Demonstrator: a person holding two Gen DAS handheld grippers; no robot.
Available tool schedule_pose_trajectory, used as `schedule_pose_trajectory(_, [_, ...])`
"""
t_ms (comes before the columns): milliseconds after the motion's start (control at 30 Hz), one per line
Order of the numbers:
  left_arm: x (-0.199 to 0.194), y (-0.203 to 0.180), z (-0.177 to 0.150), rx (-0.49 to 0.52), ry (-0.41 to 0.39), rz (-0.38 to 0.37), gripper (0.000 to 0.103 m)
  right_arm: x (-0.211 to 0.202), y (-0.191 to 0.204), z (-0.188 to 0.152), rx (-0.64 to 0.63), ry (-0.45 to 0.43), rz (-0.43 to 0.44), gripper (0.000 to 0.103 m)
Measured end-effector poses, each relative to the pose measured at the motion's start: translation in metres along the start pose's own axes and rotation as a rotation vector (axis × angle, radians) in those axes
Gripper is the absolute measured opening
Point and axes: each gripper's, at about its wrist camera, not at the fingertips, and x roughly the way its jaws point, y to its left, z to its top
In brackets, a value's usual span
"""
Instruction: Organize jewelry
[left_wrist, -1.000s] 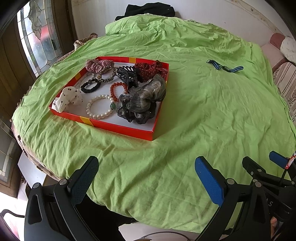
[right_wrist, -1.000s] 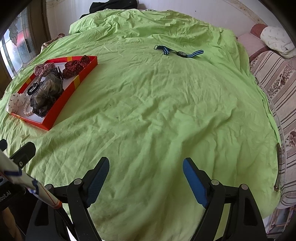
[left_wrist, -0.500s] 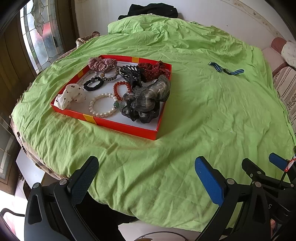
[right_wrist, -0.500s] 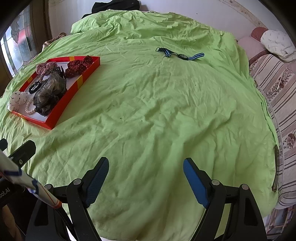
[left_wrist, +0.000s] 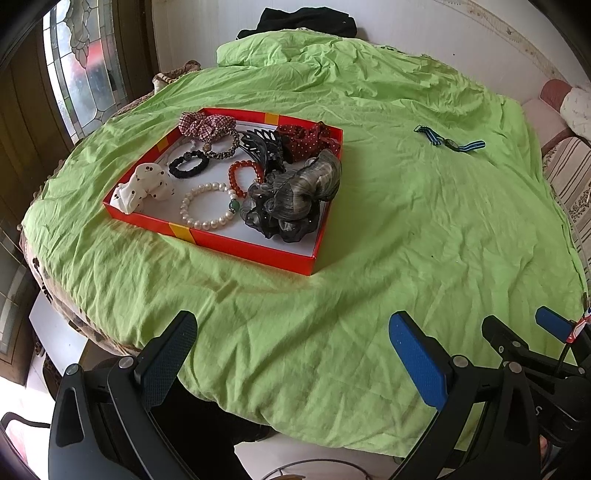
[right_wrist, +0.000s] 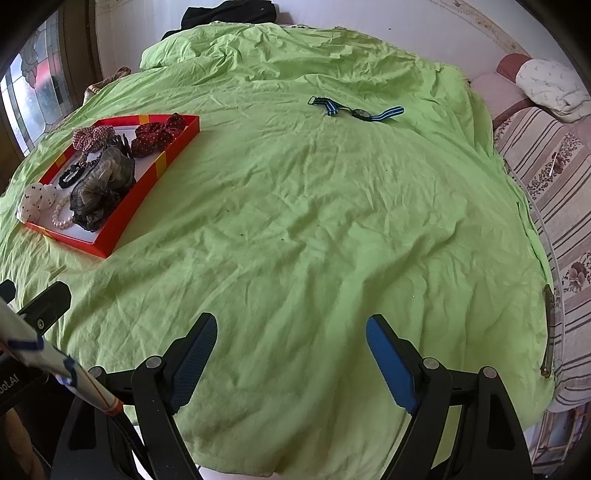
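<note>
A red tray (left_wrist: 236, 248) with a white floor lies on the green cloth at the left; it also shows in the right wrist view (right_wrist: 122, 225). It holds a pearl bracelet (left_wrist: 207, 210), a red bead bracelet (left_wrist: 243, 177), a black hair tie (left_wrist: 189, 166), scrunchies, a black claw clip and a grey hairpiece (left_wrist: 295, 195). A watch with a blue striped strap (left_wrist: 448, 139) lies alone far to the right, and shows in the right wrist view (right_wrist: 356, 110). My left gripper (left_wrist: 291, 354) is open and empty near the front edge. My right gripper (right_wrist: 290, 354) is open and empty too.
The green cloth (right_wrist: 314, 221) covers a round table. A stained-glass window (left_wrist: 81, 66) is at the left, a striped sofa (right_wrist: 554, 177) at the right, dark clothing (left_wrist: 306, 20) at the back.
Both grippers have drawn back and risen a little, so the tray and watch sit lower in view. Nothing on the cloth has moved.
</note>
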Motion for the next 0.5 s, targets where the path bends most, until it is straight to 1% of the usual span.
schedule_pose_trajectory(500, [-0.0017, 0.0004, -0.0029, -0.003, 0.007, -0.003, 0.103, -0.0001, 0.0002, -0.0027, 0.005, 0.004, -0.003, 0.088])
